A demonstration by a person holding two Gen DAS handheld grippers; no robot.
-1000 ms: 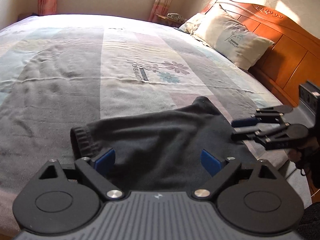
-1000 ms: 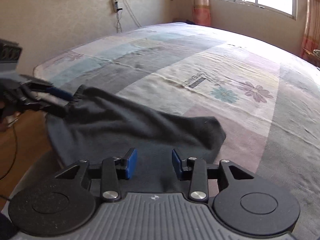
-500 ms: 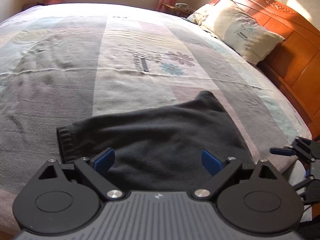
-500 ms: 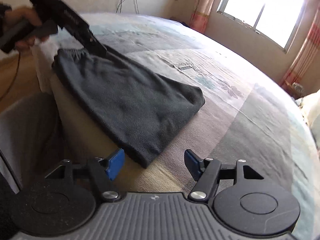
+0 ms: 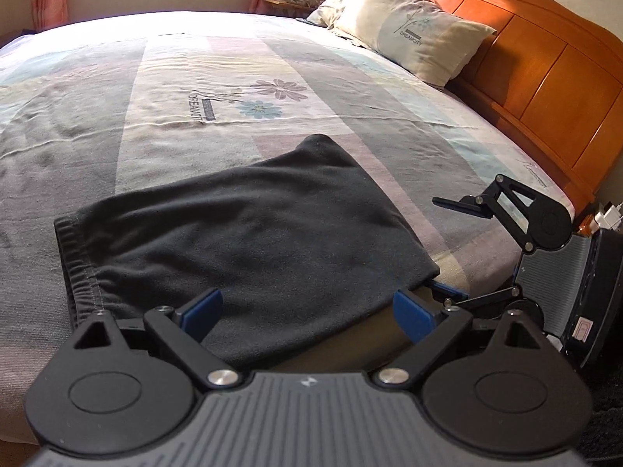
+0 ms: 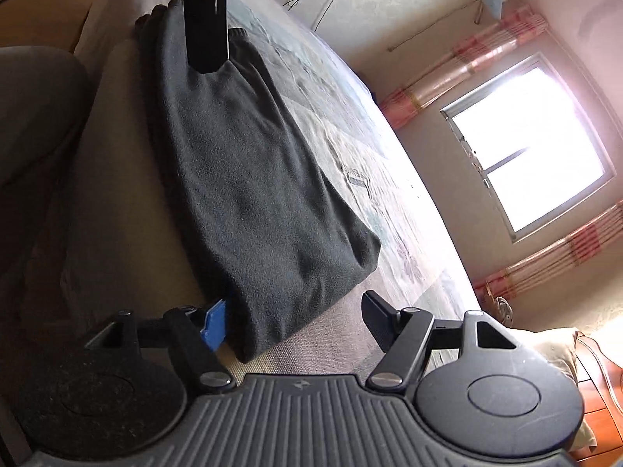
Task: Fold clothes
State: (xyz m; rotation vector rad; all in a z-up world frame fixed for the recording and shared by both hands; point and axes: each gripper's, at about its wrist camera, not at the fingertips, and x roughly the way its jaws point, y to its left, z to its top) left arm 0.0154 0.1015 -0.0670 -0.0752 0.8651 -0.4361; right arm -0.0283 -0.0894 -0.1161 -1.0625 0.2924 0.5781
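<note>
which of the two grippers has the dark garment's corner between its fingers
The right gripper: its opening jaws straddle the folded dark garment's near corner. The left gripper just hovers open above the cloth.

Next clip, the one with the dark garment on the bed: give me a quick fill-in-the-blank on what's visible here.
1. The dark garment lies on the ____.
2. The pads on the left gripper are coloured ____.
3. The pillow leans against a ____ headboard.
4. The right gripper has its fingers on either side of the garment's ____.

Missing words: bed; blue; wooden; corner
</note>
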